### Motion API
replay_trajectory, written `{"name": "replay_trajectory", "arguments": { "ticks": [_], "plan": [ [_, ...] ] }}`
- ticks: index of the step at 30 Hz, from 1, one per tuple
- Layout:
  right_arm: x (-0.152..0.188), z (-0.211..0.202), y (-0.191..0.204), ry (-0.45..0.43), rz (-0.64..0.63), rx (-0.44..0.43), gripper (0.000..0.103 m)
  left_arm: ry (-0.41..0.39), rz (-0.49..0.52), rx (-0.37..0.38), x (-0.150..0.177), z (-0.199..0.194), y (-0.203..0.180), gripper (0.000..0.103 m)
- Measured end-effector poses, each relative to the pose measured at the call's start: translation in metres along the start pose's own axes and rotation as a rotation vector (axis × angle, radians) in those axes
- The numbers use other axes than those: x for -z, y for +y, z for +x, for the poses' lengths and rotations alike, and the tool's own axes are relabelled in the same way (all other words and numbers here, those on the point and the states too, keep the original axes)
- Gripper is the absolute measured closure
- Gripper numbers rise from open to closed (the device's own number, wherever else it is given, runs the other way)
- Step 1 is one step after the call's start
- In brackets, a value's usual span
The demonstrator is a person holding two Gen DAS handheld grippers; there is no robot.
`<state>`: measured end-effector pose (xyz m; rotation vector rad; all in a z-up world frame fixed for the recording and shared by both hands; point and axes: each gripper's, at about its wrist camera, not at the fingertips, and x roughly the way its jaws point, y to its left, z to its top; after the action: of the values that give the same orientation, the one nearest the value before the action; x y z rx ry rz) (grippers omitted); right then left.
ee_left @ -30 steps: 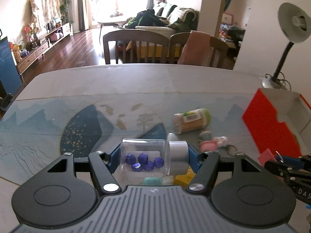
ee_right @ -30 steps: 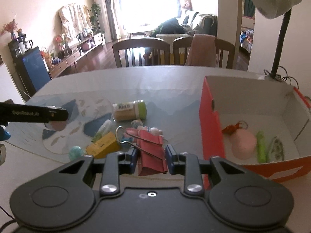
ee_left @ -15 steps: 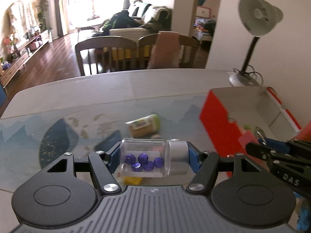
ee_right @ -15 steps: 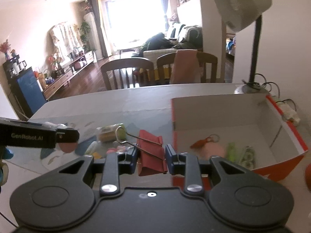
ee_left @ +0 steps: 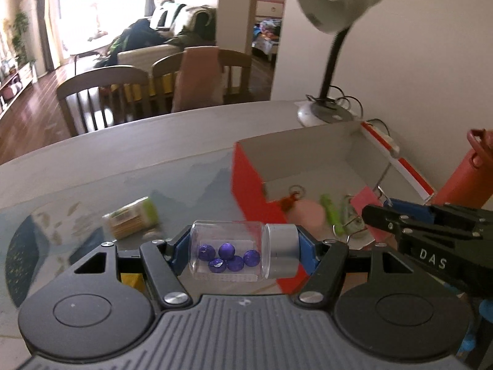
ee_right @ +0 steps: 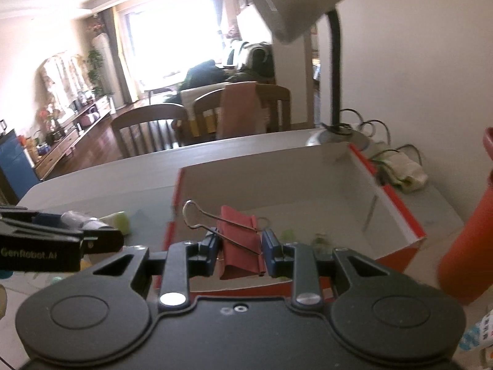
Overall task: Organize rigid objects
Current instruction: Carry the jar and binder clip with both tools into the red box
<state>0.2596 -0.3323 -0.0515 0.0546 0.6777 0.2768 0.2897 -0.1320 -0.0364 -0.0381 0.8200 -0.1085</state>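
My left gripper (ee_left: 243, 248) is shut on a clear glass jar (ee_left: 228, 251) with a silver lid and several purple balls inside, held sideways just left of the red box (ee_left: 249, 182). My right gripper (ee_right: 240, 251) is shut on a red binder clip (ee_right: 238, 246) with wire handles, held above the near wall of the red box (ee_right: 397, 206). The box holds a pink ball (ee_left: 306, 211), a green stick (ee_left: 331, 212) and a small tape piece. The right gripper also shows in the left wrist view (ee_left: 382, 212), over the box.
A jar of toothpicks with a green lid (ee_left: 132, 217) lies on the table, left of the box. A yellow block (ee_left: 131, 279) sits under my left gripper. A desk lamp (ee_left: 331, 114) stands behind the box. An orange bottle (ee_right: 468, 243) stands right of it.
Both grippers have moved right toward the red box with their loads. The right gripper with the clip now hangs over the box's near wall; the left one is beside it.
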Motion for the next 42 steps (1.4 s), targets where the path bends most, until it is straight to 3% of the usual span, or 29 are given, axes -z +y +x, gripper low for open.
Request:
{"name": "replay_trajectory", "arguments": {
  "ticks": [12,21,30,42],
  "plan": [
    [-0.004,0.035,-0.058,0.054,0.039,0.071,0.074,0.056,0.098,0.057,-0.014,0.056,-0.062,0.035],
    [-0.008,0.075,-0.090,0.123,0.057,0.107,0.074,0.067,0.183,0.032,-0.030,0.106,-0.097,0.035],
    [-0.010,0.107,-0.098,0.189,0.042,0.110,0.074,0.139,0.209,0.060,-0.035,0.154,-0.111,0.035],
    [-0.003,0.120,-0.095,0.261,0.032,0.123,0.074,0.278,0.217,0.075,-0.027,0.177,-0.115,0.035]
  ]
}}
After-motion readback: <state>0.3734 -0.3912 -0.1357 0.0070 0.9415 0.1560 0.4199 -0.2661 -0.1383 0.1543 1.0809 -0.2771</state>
